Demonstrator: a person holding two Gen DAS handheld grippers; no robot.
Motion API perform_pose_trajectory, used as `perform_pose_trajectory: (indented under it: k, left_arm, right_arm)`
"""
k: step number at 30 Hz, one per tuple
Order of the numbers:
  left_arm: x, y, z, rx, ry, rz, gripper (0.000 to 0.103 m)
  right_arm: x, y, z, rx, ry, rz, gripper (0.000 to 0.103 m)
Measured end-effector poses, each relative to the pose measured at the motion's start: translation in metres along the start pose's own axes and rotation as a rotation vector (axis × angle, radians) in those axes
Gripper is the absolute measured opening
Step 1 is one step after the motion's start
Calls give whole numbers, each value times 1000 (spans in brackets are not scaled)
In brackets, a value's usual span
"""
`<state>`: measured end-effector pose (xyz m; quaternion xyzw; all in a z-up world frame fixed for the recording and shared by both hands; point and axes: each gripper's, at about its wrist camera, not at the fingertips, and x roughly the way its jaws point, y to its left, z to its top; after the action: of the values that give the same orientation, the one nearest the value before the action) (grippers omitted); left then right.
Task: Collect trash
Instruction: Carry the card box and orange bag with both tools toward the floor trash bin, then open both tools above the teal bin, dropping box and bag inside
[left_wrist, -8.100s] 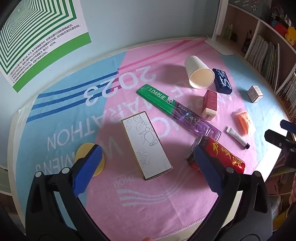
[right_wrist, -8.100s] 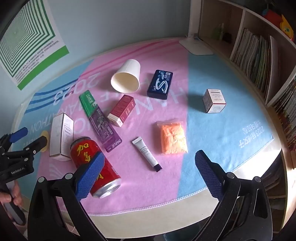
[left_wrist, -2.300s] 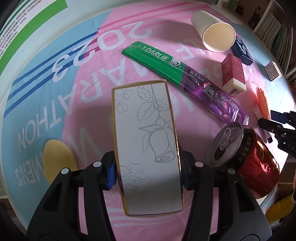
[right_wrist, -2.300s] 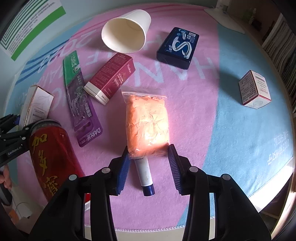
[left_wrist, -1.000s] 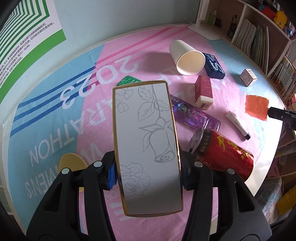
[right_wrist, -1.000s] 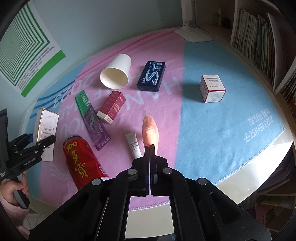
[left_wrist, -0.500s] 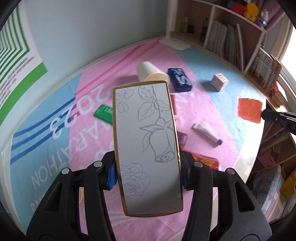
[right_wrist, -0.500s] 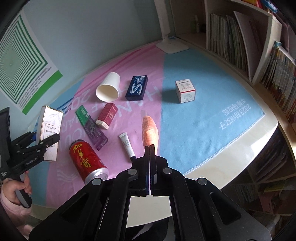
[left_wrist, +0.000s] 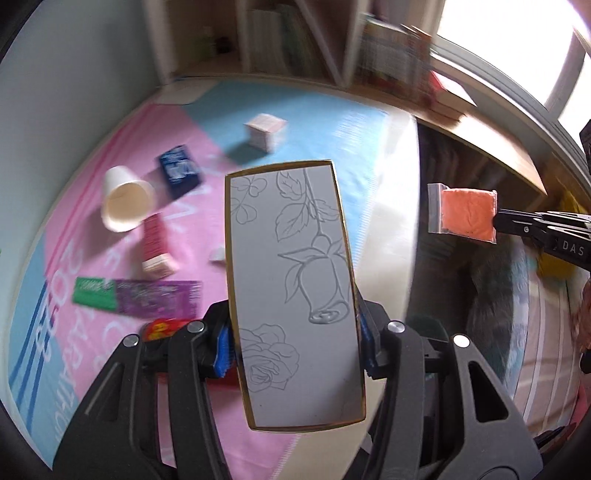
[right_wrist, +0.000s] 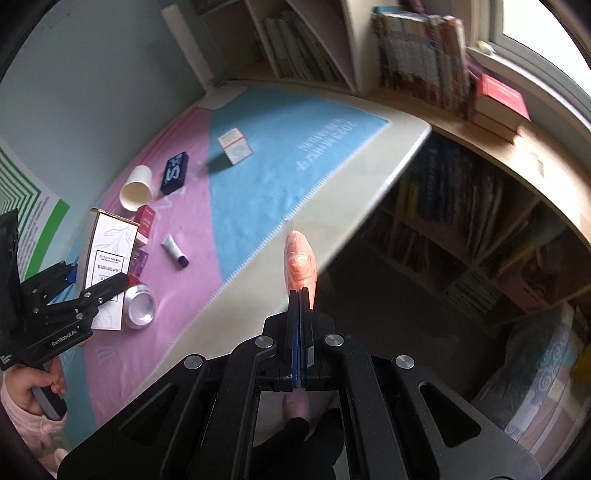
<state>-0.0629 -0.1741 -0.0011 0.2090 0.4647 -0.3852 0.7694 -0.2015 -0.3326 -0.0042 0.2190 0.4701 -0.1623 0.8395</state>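
Note:
My left gripper (left_wrist: 295, 343) is shut on a white gold-edged box with a rose drawing (left_wrist: 295, 288) and holds it in the air above the table's front edge; the box also shows in the right wrist view (right_wrist: 107, 258). My right gripper (right_wrist: 300, 295) is shut on a small clear bag of orange stuff (right_wrist: 300, 262), held out past the table edge; the bag also shows in the left wrist view (left_wrist: 465, 214). On the pink and blue cloth (right_wrist: 266, 184) lie a paper cup (left_wrist: 125, 206), a navy pack (left_wrist: 181, 171), a red box (left_wrist: 155, 245), a toothbrush pack (left_wrist: 136, 297), a red can (right_wrist: 140, 306), a small tube (right_wrist: 175, 251) and a white cube box (right_wrist: 234, 146).
Bookshelves (right_wrist: 417, 55) full of books run along the right beyond the table. More shelves (right_wrist: 443, 221) stand below the table edge. A patterned bag or bin (right_wrist: 535, 376) sits low on the floor at the right. A green poster (right_wrist: 33, 218) hangs on the wall.
Both grippers have swung right, away from the table and toward the shelves and floor, each still holding its item. The views now look past the table's edge.

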Motion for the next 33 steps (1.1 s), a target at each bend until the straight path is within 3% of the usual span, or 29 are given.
perform_pose_trajectory:
  k: [7, 15, 23, 25, 26, 27, 28, 33]
  left_arm:
    - [25, -105, -6, 201, 53, -127, 48]
    - [59, -226, -41, 371, 172, -242, 48]
    - [92, -304, -76, 477, 282, -294, 49]
    - [99, -321, -85, 513, 311, -282, 53]
    - [103, -327, -87, 525, 315, -264, 61]
    - [107, -334, -88, 530, 316, -264, 77]
    - [110, -338, -89, 534, 318, -267, 86]
    - [121, -346, -88, 538, 348, -262, 86]
  right_arm:
    - [-21, -67, -68, 176, 25, -68, 1]
    - [-39, -135, -146, 325, 84, -107, 1]
    - [-45, -185, -202, 405, 148, -95, 1]
    - [-43, -195, -208, 418, 160, -84, 8]
    - [-42, -200, -211, 425, 160, -79, 20]
    - [-42, -205, -212, 430, 156, -72, 42]
    - [-42, -209, -214, 431, 152, -72, 49]
    - [-45, -223, -215, 437, 147, -66, 51]
